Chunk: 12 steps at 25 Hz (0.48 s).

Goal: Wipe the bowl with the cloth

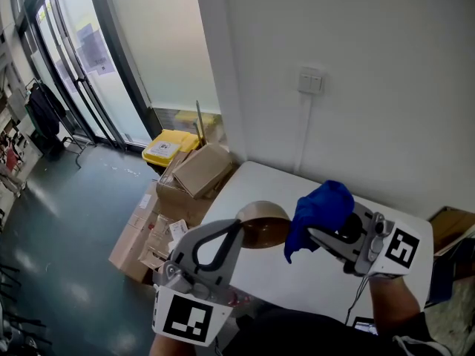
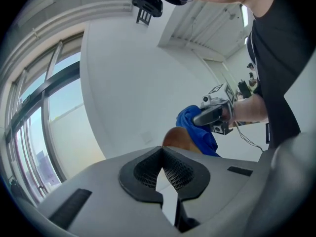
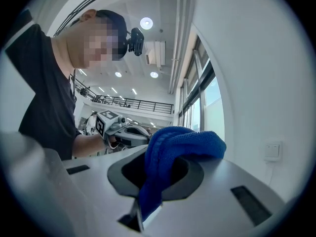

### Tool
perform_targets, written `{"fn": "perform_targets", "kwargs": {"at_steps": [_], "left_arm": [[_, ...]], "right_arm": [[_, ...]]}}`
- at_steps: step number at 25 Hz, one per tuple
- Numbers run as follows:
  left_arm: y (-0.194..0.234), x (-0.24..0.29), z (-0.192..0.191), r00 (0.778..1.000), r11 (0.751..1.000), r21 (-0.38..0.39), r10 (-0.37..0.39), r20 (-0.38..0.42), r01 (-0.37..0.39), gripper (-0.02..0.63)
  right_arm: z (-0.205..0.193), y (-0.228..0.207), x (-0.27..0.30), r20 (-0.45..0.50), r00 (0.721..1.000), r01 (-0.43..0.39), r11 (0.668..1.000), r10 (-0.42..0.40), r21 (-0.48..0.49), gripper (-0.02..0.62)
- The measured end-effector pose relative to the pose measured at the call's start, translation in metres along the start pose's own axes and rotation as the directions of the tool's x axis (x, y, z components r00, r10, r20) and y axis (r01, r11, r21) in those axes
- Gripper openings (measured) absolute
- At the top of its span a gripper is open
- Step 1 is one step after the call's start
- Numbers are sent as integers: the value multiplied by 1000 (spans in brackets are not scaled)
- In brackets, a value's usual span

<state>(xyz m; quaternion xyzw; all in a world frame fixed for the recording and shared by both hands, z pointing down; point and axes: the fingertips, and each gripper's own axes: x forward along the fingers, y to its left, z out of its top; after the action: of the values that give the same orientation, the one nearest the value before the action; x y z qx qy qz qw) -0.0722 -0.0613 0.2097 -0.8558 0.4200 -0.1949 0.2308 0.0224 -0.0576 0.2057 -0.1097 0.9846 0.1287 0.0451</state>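
Bowl (image 1: pixel 261 225): brown, tilted, above the near-left part of the white table (image 1: pixel 297 284). Left gripper (image 1: pixel 239 227): jaws pinched together on the bowl's left rim; in the left gripper view the bowl (image 2: pixel 178 136) sits right at the closed tips. Cloth (image 1: pixel 320 208): blue, bunched, just right of the bowl; contact with the rim cannot be told. Right gripper (image 1: pixel 313 233): jaws clamped on the cloth (image 3: pixel 170 154), which drapes over and between them. Cardboard boxes (image 1: pixel 197 170) lie on the floor beyond the table's left edge.
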Motion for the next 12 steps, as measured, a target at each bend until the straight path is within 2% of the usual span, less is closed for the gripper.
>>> {"fn": "perform_targets", "kwargs": {"at_steps": [4, 12], "left_arm": [[2, -1, 2, 1000, 1000, -23, -1, -11, 1, 14], [-28, 9, 10, 998, 988, 141, -55, -16, 57, 14]], "right_arm": [[-3, 7, 5, -17, 999, -30, 999, 30, 11, 43], [9, 19, 11, -20, 994, -106, 994, 106, -27, 43]]}}
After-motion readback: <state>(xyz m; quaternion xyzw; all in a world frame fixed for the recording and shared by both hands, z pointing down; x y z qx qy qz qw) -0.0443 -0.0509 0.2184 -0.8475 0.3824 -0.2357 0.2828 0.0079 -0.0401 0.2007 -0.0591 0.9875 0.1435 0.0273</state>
